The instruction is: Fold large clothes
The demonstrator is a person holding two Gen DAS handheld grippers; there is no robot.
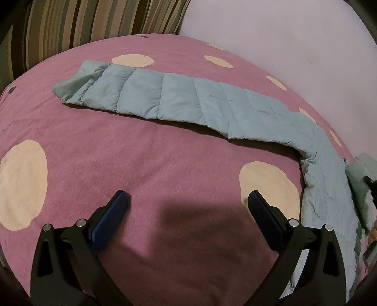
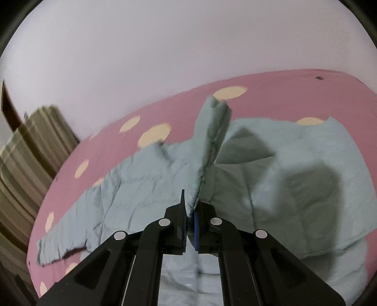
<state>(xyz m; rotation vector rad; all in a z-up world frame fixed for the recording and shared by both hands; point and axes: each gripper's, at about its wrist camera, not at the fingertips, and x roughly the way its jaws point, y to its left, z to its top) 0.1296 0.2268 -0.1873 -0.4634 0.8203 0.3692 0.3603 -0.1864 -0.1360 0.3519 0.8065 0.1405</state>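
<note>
A pale blue quilted jacket (image 2: 271, 169) lies spread on a pink blanket (image 2: 179, 108) with cream dots. My right gripper (image 2: 191, 207) is shut on a seamed edge of the jacket, and that fold (image 2: 212, 131) stands lifted above the rest of the garment. In the left wrist view one long sleeve (image 1: 179, 98) stretches flat across the blanket (image 1: 146, 164) toward the upper left. My left gripper (image 1: 188, 202) hovers open over bare blanket in front of the sleeve, with nothing between its blue pads (image 1: 110, 226).
A striped cushion or bedding (image 1: 94, 18) lies beyond the blanket's far edge, and a plain pale wall (image 1: 282, 35) rises behind. In the right wrist view, striped fabric (image 2: 30, 150) fills the left side. A pale green object (image 1: 360, 179) shows at the left wrist view's right edge.
</note>
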